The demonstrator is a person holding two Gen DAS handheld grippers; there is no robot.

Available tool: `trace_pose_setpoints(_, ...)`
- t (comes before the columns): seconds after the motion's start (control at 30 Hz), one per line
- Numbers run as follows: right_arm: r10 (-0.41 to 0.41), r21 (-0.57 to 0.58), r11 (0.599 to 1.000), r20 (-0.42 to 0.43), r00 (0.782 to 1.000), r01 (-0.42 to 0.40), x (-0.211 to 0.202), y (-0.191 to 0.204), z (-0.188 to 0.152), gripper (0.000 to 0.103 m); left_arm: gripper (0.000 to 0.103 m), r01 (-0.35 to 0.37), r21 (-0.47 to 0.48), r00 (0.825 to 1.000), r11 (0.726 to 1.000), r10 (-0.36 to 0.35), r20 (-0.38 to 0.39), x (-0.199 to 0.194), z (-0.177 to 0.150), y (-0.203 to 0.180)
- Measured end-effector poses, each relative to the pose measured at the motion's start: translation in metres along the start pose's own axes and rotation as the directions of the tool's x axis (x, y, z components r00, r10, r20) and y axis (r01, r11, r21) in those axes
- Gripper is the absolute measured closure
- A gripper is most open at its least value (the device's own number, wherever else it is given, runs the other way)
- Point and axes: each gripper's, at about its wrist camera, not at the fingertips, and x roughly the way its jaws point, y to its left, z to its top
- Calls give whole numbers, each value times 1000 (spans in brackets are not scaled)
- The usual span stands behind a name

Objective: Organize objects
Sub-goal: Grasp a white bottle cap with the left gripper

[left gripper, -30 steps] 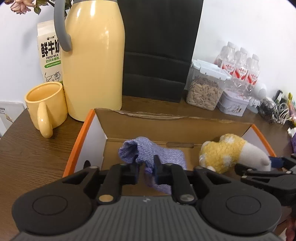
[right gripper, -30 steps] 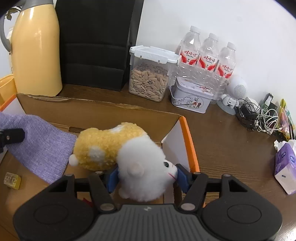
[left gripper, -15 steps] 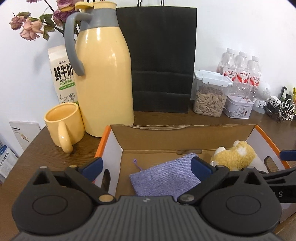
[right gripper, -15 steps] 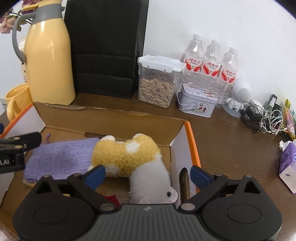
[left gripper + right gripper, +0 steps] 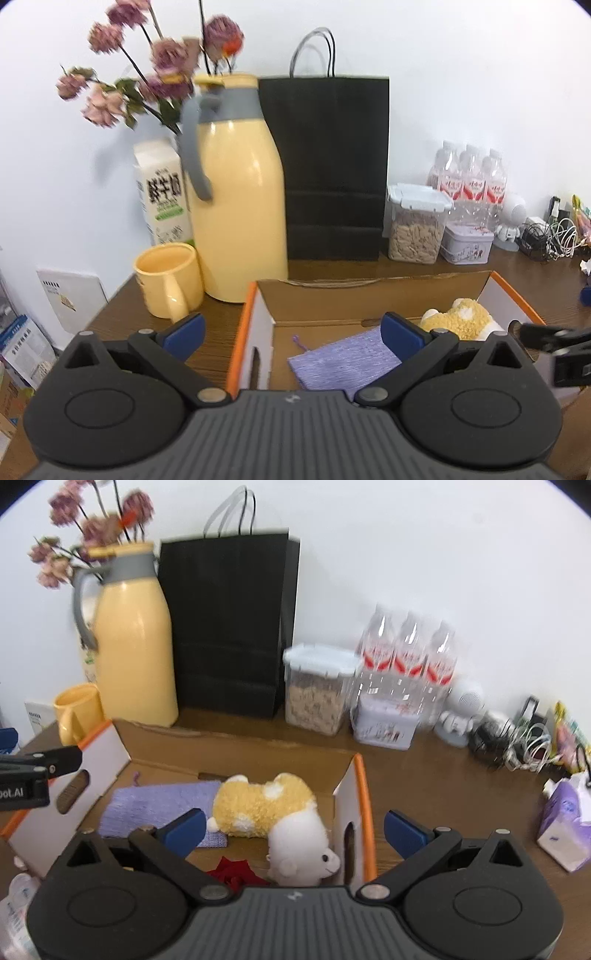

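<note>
An open cardboard box with orange edges sits on the brown table; it also shows in the right wrist view. Inside lie a flat purple cloth pouch and a yellow-and-white plush toy. A red item lies on the box floor in front. My left gripper is open and empty, raised above the box's near left side. My right gripper is open and empty, raised above the plush toy.
Behind the box stand a yellow thermos jug, yellow mug, milk carton, black paper bag, seed container, tin and water bottles. Cables and a tissue pack lie at right.
Both grippers opened, letting go of the pouch and the plush toy, which now lie in the box. Both grippers then drew up and back from the box.
</note>
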Motion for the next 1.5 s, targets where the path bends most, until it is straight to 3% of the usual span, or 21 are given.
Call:
trace_pose_setpoints(0.33, 19, -40, 999, 152, 988, -13, -94, -18, -40, 0, 0, 10, 11, 998, 1000, -11, 67, -78, -29, 24)
trace_pose_setpoints(0.63, 56, -28, 998, 163, 985, -52, -145, -16, -102, 0, 0, 7, -13, 994, 1000, -5, 113, -143, -72, 40)
trace_pose_setpoints(1.07, 69, 60, 995, 108, 992, -76, -162, -3, -185, 0, 0, 2, -98, 999, 995, -7, -42, -165, -153, 63)
trace_pose_setpoints(1.33, 84, 76, 993, 87, 993, -91, -165, 3, -200, 0, 0, 3, -69, 990, 998, -13, -137, -167, -184, 60)
trace_pose_setpoints(1.5, 93, 74, 992, 77, 993, -99, -164, 4, -201, 0, 1, 17, -65, 988, 998, -27, -155, -165, -193, 56)
